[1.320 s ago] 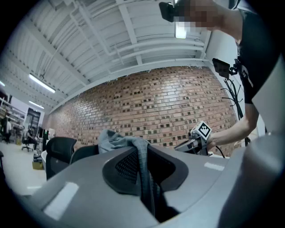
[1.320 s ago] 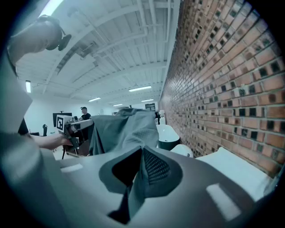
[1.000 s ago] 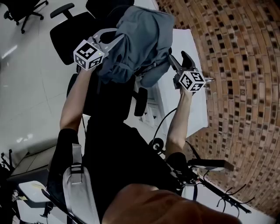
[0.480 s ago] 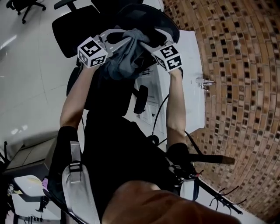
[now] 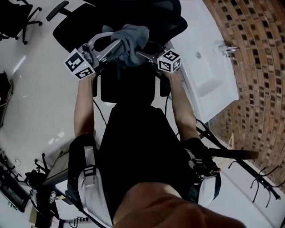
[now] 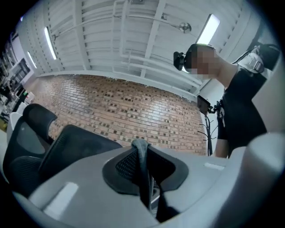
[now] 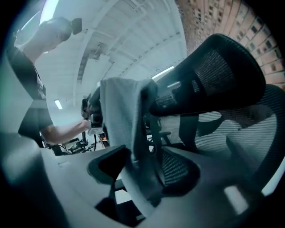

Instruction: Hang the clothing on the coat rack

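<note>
The grey clothing [image 5: 130, 36] is bunched up between both grippers at the top of the head view, in front of the person's chest. My left gripper [image 5: 115, 46] is shut on a thin fold of the grey cloth [image 6: 142, 156]. From the right, my right gripper [image 5: 143, 54] reaches into the bundle. Its jaws are closing, with a thick hanging fold of the clothing [image 7: 121, 120] between them, and a gap still shows beside the left pad. A thin black stand with hooks [image 6: 208, 130] rises by the brick wall.
A black mesh office chair [image 5: 147, 11] stands right behind the clothing and looms in the right gripper view [image 7: 213, 71]. To the right sits a white desk [image 5: 209, 75], then the brick wall [image 5: 254, 67]. More chairs [image 5: 18, 18] stand on the pale floor at the left.
The right gripper has swung left from beside the desk into the clothing and its jaws now straddle a fold. The big hanging garment has drawn into a small bunch. The left gripper keeps its hold.
</note>
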Available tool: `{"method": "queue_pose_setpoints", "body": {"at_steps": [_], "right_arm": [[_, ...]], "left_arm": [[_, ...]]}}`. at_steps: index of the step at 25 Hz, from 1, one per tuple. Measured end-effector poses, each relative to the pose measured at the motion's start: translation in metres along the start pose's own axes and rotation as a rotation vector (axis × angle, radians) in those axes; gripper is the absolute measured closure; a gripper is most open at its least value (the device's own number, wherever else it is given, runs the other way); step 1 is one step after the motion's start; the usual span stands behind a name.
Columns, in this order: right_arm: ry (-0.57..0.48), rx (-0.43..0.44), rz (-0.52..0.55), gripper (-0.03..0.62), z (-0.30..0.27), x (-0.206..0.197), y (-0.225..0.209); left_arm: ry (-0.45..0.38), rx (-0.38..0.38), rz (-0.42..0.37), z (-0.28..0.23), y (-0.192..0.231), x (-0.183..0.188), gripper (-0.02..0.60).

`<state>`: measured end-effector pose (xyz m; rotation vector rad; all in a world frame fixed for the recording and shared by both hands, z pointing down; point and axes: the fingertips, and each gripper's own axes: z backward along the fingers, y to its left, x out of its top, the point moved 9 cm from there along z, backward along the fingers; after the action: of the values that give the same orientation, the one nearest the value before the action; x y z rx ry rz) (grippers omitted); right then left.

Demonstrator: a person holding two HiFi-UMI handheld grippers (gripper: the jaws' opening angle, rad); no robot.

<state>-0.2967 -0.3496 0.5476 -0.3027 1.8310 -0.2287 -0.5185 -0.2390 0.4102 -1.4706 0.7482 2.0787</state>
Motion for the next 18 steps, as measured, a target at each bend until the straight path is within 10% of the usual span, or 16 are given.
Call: {"method": "queue_pose_setpoints", "body": {"at_steps": [3,12,18], "right_arm": [[0.062,0.055,0.066,0.569,0.003,-0.004,0.007],[0.003,0.377,0.075,0.574,0.132,0.038,0.110],[0.354,0.341,0.267,0.574,0.135,0.034,0.153]], "left_arm": [[0.038,-0.080,-0.040,0.004,-0.025,0.000,0.545],[0.311,-0.151,0.271,0.113,-0.025,-0.077,0.488],[-0.053,-0.219,0.280,0.106,-0.003,-0.064,0.480]]}}
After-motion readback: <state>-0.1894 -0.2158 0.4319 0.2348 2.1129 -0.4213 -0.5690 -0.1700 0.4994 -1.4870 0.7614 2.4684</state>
